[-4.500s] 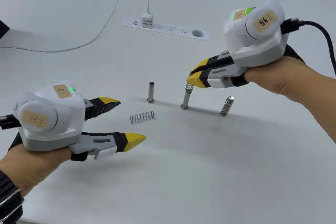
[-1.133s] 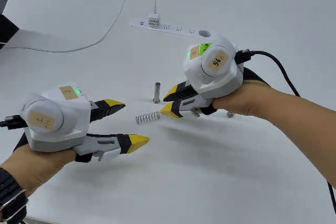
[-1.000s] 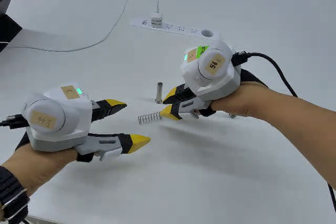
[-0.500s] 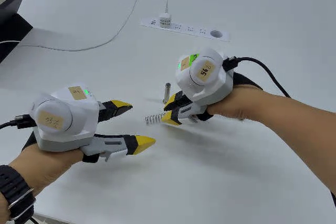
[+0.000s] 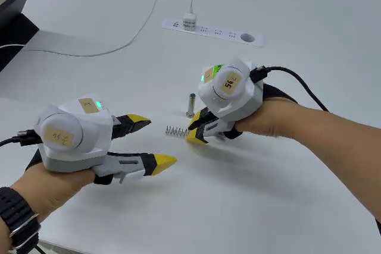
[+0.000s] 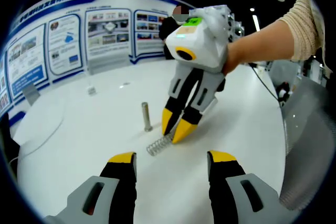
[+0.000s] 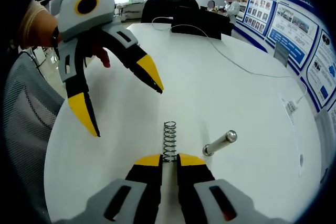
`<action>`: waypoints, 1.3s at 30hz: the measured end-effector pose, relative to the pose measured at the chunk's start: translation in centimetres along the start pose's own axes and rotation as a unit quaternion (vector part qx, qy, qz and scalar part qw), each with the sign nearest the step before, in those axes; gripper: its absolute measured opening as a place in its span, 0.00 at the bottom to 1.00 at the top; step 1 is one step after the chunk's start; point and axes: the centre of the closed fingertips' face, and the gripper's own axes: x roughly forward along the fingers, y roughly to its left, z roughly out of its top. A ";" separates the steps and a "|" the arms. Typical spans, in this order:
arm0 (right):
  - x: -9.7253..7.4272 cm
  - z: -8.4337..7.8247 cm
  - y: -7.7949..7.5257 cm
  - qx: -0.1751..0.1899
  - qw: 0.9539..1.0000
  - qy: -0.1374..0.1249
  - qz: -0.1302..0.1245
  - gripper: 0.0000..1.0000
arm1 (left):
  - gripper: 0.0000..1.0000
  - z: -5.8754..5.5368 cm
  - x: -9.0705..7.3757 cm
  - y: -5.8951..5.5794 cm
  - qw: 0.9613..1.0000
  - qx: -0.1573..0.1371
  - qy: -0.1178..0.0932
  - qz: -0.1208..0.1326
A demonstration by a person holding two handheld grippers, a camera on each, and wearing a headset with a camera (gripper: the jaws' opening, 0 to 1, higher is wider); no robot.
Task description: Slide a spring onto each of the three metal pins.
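Coiled steel spring lies on the white table beside the bare upright metal pin. Your right gripper pinches its near end, seemingly to lift it for threading. Your left gripper hangs spread wide nearby, keeping clear.

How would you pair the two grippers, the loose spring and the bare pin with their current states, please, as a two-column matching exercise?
Column one:
1. left gripper
2. right gripper
3. spring
4. bare pin

Column two:
A. stands upright, nothing on it
B. lies on its side
C. jaws wide apart, holding nothing
D. jaws closed on a coil end

Pairs: 1-C; 2-D; 3-B; 4-A
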 end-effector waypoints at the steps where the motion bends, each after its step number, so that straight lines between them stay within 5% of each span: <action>1: 0.0 0.0 0.0 0.001 1.000 -0.001 0.000 0.12 | 0.55 0.0 0.0 0.0 1.000 0.000 0.000 0.000; 21: -1.2 0.1 1.0 0.018 1.000 0.007 0.003 0.11 | 0.53 0.1 0.0 -0.2 1.000 0.010 0.005 -0.004; 39: -4.5 0.6 3.7 -0.045 0.998 0.026 0.036 0.11 | 0.35 0.9 0.9 -1.8 0.998 0.059 -0.001 -0.036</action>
